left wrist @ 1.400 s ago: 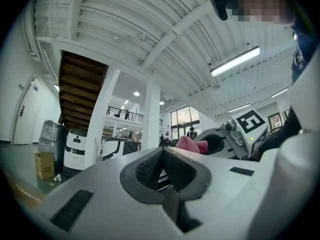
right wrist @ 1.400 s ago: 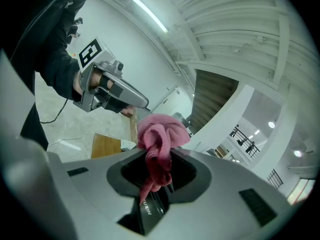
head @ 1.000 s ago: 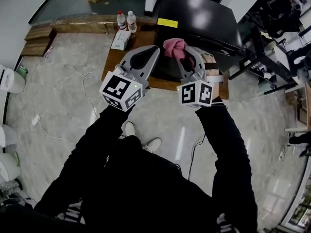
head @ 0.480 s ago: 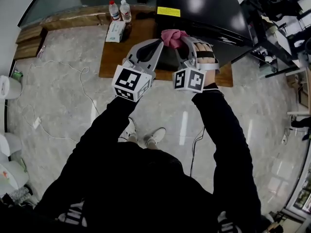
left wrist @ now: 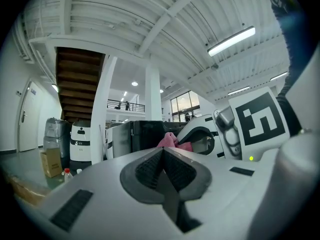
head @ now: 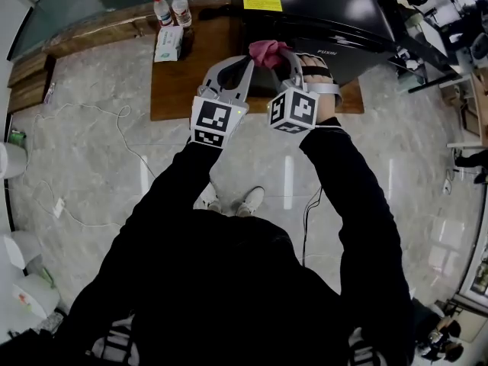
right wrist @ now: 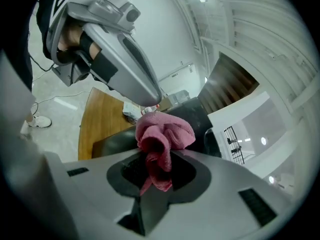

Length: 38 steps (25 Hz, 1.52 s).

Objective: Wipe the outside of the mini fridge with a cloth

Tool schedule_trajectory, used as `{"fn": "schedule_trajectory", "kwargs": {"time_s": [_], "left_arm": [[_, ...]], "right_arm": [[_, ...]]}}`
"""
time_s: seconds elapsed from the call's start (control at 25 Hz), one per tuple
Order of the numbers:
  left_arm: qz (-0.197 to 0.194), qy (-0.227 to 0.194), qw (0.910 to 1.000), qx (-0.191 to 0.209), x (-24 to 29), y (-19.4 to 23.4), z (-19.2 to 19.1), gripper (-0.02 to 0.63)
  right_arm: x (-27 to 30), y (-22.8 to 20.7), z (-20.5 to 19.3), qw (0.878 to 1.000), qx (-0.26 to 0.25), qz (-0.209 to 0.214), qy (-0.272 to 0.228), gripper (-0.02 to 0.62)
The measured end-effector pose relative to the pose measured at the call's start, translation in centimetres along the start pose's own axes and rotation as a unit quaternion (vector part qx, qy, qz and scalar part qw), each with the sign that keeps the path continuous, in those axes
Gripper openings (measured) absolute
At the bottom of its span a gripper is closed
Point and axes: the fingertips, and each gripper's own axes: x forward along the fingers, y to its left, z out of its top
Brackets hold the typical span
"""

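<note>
Holding one pink cloth (head: 265, 50) in my right gripper (head: 276, 55), I note that its jaws are clamped on the fabric. In the right gripper view the cloth (right wrist: 162, 134) is soft terry, bunched into a rounded knot above the dark ribbed pads, with a loose tail hanging down between them. My left gripper (head: 246, 62) sits just beside it. In its own view the ribbed pads of the left gripper (left wrist: 162, 153) meet along one line with nothing between them.

The cloth sits at the front left corner of the mini fridge (head: 328, 6), over its top edge; I cannot tell whether it is in contact. The fridge is a single black box with a glossy top that reflects the ceiling lights, and it has one yellow label (head: 262, 4) near the left edge. It stands on a flat wooden platform (head: 179, 82) of brown grained board.

Also on the platform are two clear plastic bottles (head: 162, 10) with red caps, side by side, and one soft tissue pack (head: 168, 43) just in front of them. The floor (head: 91, 174) is grey polished stone, and a thin white cable (head: 114, 117) trails across it.

Both grippers are smooth grey plastic, each with one black-and-white marker cube (head: 216, 120).
</note>
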Motion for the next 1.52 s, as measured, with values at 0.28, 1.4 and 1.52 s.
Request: {"fn": "schedule_trajectory", "kwargs": {"time_s": [0.28, 1.4, 1.52], "left_arm": [[-0.039, 0.022, 0.999, -0.004, -1.0, 0.3, -3.4, 0.006], [-0.077, 0.132, 0.9865, -0.058, 2.7, -2.2, -18.0, 0.006], [-0.077, 0.152, 0.9835, -0.062, 3.3, -2.4, -20.6, 0.006]], "right_arm": [[1.7, 3.3, -1.0, 0.998, 0.02, 0.033, 0.059, 0.094], [7.9, 16.4, -7.4, 0.979, 0.071, 0.162, 0.101, 0.092], [9.1, 18.5, -8.2, 0.975, 0.075, 0.182, 0.102, 0.091]]}}
